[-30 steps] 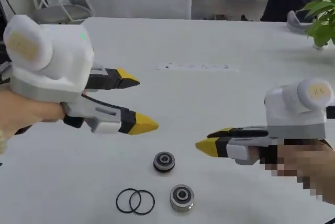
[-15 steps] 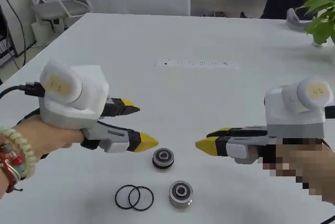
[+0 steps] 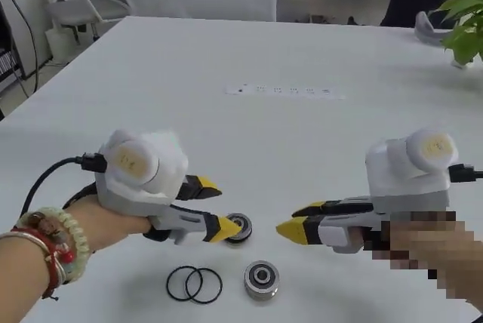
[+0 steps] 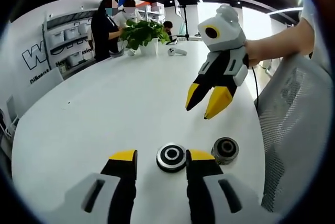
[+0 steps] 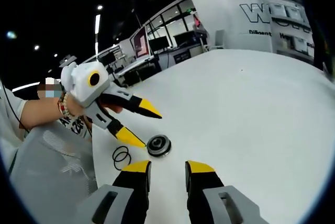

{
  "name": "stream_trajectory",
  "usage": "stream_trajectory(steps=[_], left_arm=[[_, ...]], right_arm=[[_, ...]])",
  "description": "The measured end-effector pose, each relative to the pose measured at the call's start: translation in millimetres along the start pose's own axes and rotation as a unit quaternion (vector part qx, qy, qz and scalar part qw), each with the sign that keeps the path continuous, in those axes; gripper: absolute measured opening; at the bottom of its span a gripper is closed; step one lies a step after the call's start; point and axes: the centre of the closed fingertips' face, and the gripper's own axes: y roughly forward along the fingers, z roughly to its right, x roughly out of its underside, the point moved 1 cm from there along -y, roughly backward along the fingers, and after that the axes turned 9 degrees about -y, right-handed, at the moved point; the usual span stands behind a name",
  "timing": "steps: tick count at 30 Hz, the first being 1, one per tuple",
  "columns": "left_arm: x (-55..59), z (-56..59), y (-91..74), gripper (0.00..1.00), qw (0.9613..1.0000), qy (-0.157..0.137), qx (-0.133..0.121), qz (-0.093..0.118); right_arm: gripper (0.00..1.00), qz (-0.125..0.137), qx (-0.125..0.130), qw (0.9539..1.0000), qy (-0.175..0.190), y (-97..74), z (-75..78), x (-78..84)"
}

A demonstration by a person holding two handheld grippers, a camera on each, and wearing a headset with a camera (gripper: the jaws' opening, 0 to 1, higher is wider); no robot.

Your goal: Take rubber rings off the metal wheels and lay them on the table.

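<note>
1. We count a far wheel (image 3: 243, 226) and a near wheel (image 3: 262, 278), two in all. There are also two rings (image 3: 194, 286) and two grippers, all at one white table (image 3: 317, 149).
2. Both wheels lie flat with the bore up and the axle upright. They are close together but apart.
3. The rings lie flat on the table just left of the near wheel, overlapping each other.
4. The left gripper (image 3: 224, 208) has its jaws spread wide, one on each side of the far wheel. We cannot tell whether either jaw touches it.
5. From the head view, its lower jaw tip covers the left edge of that wheel.
6. The right gripper (image 3: 290, 219) points at the far wheel from the opposite side, near but apart. Its jaws are parted narrowly and hold nothing.
7. A marked strip (image 3: 287, 92) lies mid-table, with a chair (image 3: 224, 0) and a plant (image 3: 464, 29) at the far end, all well apart from the wheels.
</note>
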Motion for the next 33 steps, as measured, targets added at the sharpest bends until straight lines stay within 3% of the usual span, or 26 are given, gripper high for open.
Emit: stream_trajectory(steps=[4,8,23,29,33], left_arm=[[6.2,4.8,3.6,0.27,0.9999,0.013,0.002,-0.010],[5.3,7.9,5.3,0.19,0.9999,0.007,0.009,-0.004],[7.5,10.8,7.8,0.11,0.9999,0.005,0.012,-0.004],[7.7,10.9,9.6,0.10,0.9998,-0.017,0.012,-0.001],[6.8,12.1,10.2,0.10,0.9998,-0.016,0.011,0.003]], right_arm=[[0.24,-0.006,-0.003,1.0000,-0.002,1.1,-1.7,2.2],[0.24,-0.007,-0.004,1.0000,-0.005,0.9,-2.8,2.6],[0.23,-0.004,-0.002,1.0000,-0.001,0.0,-1.5,1.8],[0.23,-0.007,-0.005,1.0000,-0.002,1.3,-2.6,2.8],[0.22,-0.013,-0.007,0.9998,-0.008,4.1,-4.9,4.7]])
